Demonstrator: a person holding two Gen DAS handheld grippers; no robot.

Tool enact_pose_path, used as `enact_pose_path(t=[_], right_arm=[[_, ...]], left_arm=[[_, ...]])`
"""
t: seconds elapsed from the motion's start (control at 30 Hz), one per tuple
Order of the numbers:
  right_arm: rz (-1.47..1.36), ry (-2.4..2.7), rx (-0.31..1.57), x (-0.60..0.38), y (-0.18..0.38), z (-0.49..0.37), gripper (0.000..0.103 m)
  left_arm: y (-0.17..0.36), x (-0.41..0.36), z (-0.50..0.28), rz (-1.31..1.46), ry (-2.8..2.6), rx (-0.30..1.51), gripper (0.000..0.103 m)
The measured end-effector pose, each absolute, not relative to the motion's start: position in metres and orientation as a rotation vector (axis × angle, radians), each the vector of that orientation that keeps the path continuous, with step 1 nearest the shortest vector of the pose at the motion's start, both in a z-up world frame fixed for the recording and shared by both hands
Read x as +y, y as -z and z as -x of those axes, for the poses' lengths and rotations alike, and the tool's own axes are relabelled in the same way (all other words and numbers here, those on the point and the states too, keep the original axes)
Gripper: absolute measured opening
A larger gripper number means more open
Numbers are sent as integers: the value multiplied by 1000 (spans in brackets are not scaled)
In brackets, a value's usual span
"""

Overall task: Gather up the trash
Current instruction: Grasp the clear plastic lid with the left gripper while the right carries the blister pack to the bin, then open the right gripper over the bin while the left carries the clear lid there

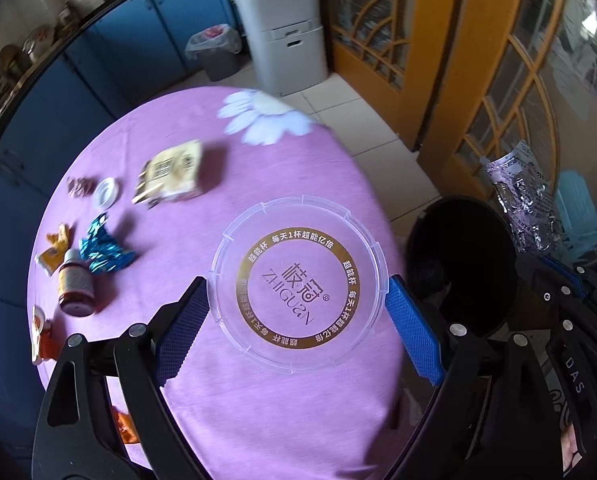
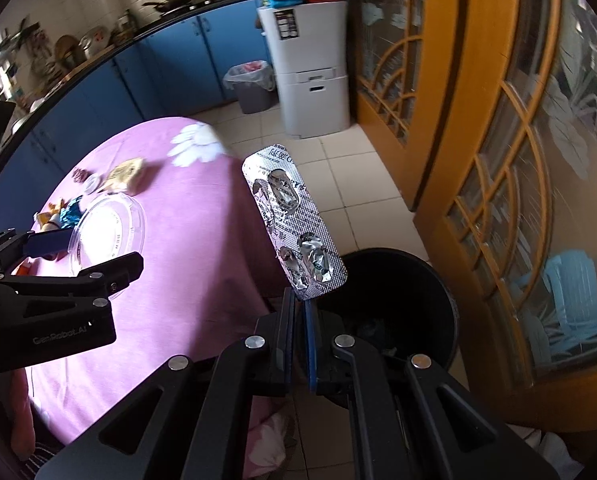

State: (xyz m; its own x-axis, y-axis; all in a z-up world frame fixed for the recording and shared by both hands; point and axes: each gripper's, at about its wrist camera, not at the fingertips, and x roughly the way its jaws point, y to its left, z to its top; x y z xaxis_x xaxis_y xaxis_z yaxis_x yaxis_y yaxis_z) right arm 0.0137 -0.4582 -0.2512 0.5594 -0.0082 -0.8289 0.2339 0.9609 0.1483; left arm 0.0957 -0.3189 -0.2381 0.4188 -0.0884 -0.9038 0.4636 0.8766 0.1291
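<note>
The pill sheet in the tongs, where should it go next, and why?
Probably a little further over the black bin, then let go. The right tongs pinch the empty pill sheet by its lower end, and it hangs by the bin's rim, above floor tiles rather than the opening.

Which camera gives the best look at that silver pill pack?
The right wrist view: the blister pack fills mid-frame, sharp, its burst pockets visible, pinched in the right tool. The left wrist view shows it only small and partly cut off near the right edge.
</note>
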Motion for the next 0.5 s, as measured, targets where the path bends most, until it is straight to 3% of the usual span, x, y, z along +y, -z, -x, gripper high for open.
enact_pose_path(t=[0.5], right_arm=[[-380,242,983,-521,279,10,7]], left_arm=[[238,-399,-85,-477,437,1043,87]])
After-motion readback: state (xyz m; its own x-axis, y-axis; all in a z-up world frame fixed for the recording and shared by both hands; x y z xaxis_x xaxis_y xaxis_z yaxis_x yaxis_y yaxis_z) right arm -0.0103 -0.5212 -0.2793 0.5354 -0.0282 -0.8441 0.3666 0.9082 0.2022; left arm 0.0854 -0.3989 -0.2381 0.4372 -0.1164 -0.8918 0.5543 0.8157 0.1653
